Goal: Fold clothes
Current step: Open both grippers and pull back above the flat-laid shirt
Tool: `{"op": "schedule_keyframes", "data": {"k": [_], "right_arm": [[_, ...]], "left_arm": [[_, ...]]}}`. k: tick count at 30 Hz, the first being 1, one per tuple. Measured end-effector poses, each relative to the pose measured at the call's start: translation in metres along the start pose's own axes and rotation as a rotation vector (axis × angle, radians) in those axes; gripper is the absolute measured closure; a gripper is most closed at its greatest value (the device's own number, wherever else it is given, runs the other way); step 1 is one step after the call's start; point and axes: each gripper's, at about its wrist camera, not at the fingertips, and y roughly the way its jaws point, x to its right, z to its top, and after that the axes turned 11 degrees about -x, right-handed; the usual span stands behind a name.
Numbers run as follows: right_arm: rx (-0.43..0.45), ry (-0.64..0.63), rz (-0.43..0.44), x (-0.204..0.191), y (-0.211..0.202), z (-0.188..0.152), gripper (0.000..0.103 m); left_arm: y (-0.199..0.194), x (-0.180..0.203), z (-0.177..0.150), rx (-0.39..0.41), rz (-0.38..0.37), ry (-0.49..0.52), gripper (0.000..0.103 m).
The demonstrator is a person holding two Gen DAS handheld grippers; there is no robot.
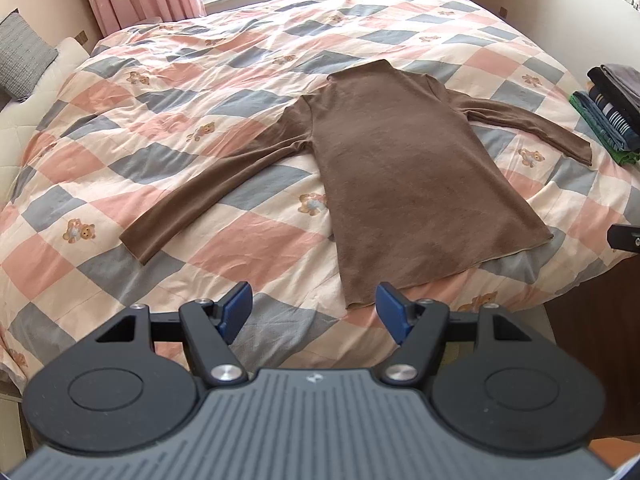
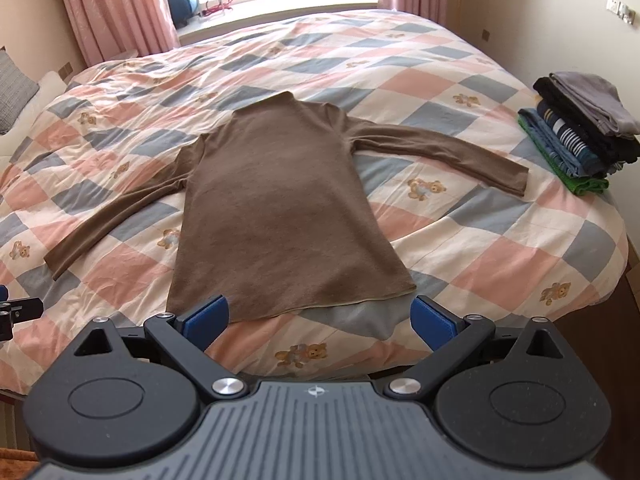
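Left wrist view: the left gripper (image 1: 314,312) hangs over the near edge of the bed with its blue-padded fingers (image 1: 236,310) spread wide, nothing between them. Right gripper (image 2: 320,320) is spread even wider and empty too, just short of the hem. The brown long-sleeved knit top (image 1: 404,168) lies flat on the pink, grey and cream checked teddy-bear quilt (image 1: 224,92), hem toward the grippers, collar toward the window, both sleeves angled out. Loads of bare quilt left of it and beyond. A stack of folded dark and striped clothes (image 2: 580,136) sits at the right edge, near the right cuff but apart. Pink curtains (image 2: 116,4) at the back.
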Motion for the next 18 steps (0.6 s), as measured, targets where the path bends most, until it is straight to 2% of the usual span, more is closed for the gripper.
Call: {"op": "schedule_keyframes", "data": {"k": [18], "right_arm": [[-0.034,-0.083,0.041,-0.036,0.013,0.010,0.003]], "left_arm": [[0.002,-0.036,-0.015,-0.037,0.038,-0.091,0.038]]}}
